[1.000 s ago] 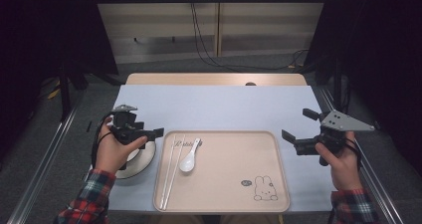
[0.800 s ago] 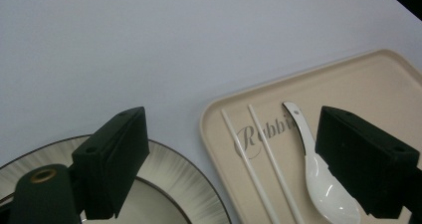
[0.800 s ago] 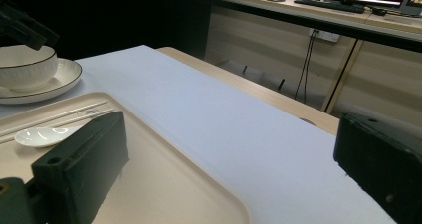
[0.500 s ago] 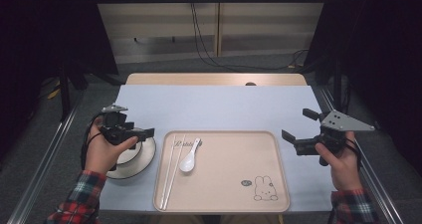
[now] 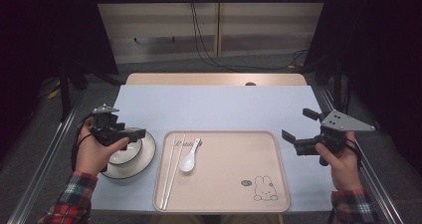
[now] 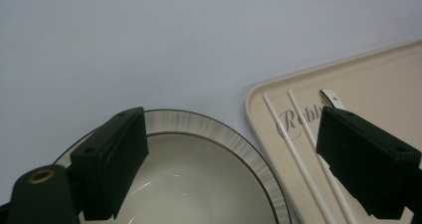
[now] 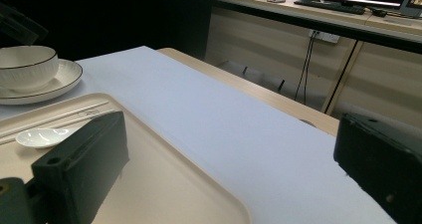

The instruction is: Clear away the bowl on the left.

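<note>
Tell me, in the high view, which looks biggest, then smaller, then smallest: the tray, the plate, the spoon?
1. tray, by far the largest.
2. plate, partly hidden under the bowl and the person's hand.
3. spoon, the smallest, lying inside the tray.

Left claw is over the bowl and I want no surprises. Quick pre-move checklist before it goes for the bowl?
1. Left claw open: ok, jaws stand wide apart with nothing between them.
2. Left claw lined up with the bowl: ok, it hovers above it, one jaw over the bowl, the other over the tray edge.
3. Bowl seated on its plate: ok, upright in the right gripper view.
4. Tray has room: ok, chopsticks and spoon lie at its left, the rest is bare.
5. Right claw out of the way: ok, open, at the table's right edge.
6. Bowl's contents: cannot tell fully, the visible part looks empty.
</note>
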{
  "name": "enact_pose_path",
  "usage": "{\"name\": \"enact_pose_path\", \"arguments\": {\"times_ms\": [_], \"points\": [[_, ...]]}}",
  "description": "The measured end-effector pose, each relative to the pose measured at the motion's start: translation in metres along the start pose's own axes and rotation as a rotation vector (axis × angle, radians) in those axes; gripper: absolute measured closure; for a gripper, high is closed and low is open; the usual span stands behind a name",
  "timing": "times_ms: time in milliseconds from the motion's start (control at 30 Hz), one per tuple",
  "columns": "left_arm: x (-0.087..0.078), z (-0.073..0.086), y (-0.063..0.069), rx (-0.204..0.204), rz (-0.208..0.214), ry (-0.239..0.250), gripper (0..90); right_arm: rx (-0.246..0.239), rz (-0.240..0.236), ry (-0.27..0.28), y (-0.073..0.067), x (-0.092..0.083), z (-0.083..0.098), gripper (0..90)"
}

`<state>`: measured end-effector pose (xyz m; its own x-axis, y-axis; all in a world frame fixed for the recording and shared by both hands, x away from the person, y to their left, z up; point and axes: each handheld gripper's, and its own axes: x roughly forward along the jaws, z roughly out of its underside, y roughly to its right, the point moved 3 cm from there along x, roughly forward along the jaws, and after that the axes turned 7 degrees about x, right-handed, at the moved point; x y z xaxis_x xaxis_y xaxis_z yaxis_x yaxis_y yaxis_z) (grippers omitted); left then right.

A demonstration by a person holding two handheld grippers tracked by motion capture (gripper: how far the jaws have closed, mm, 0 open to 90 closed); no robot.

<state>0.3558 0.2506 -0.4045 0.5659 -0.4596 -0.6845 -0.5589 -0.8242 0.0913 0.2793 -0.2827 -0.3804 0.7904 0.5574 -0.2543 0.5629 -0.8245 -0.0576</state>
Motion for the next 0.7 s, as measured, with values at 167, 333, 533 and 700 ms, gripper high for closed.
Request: {"name": "enact_pose_path", "arguments": {"times_ms": [167,333,533,700], "points": [[-0.003,0.002,-0.004,0.003,-0.014,-0.007,12.6,0.001,-0.002,0.0,0.0,0.0,0.0,0.4],[-0.005,0.006,-0.009,0.0,-0.025,-0.016,12.6,-0.004,-0.007,-0.002,-0.001,0.001,0.0,0.4],[-0.007,0.008,-0.014,0.0,-0.016,-0.015,11.8,-0.005,-0.009,-0.002,-0.001,0.001,0.0,0.4],[-0.007,0.011,-0.017,0.013,-0.017,-0.028,11.5,-0.005,-0.007,-0.004,-0.001,0.001,0.001,0.4]]}}
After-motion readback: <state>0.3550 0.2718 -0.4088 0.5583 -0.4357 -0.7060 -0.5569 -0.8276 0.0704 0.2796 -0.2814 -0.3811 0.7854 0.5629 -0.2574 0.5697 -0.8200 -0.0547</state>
